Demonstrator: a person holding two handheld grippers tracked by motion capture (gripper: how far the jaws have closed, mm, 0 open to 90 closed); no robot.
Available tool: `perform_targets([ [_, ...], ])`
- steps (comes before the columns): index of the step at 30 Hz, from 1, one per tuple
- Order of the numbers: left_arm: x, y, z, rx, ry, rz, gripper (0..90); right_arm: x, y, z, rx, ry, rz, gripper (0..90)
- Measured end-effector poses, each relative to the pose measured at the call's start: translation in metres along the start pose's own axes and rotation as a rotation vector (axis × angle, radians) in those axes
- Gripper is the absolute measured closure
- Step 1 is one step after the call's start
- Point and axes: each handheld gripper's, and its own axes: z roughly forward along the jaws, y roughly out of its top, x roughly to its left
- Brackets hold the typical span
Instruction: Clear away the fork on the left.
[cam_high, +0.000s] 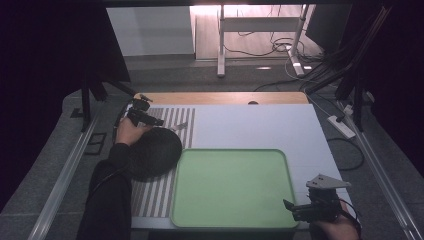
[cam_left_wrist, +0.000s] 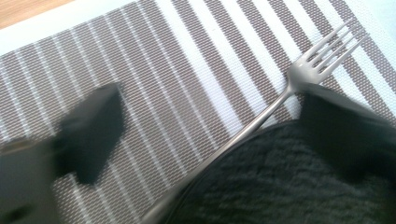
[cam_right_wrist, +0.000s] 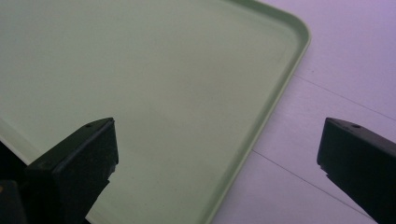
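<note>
straddling fork (cam_left_wrist: 299, 84), left gripper (cam_left_wrist: 210, 126) fingers (cam_left_wrist: 93, 130)

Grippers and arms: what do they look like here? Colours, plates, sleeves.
Both are black two-jaw tools. The left gripper is a slim dark body. The right gripper carries a grey three-cornered plate on top; its blocky black jaws each show a small hole near the tip in the right gripper view. The left forearm wears a long black sleeve.

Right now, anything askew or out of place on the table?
Slightly: the fork lies diagonally across the striped placemat, its handle running under the edge of the dark round plate. The green tray is empty and sits square. No spill or damage is visible.
</note>
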Motion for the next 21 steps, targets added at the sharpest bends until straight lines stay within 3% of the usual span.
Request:
perform_targets([
  [4,-0.007,0.007,0.006,0.013,-0.025,0.018,0.0,0.000,0.000,0.000,0.002,0.002,-0.003,0.0],
  [9,-0.020,0.017,0.019,0.075,-0.033,0.065,0.0,0.000,0.000,0.000,0.003,0.002,-0.005,0.0],
  [15,-0.027,0.023,0.036,0.131,-0.064,0.076,0.0,0.000,0.000,0.000,0.001,0.002,-0.007,0.0],
  [21,-0.028,0.024,0.047,0.187,-0.039,0.107,0.0,0.000,0.000,0.000,0.000,0.003,-0.007,0.0],
])
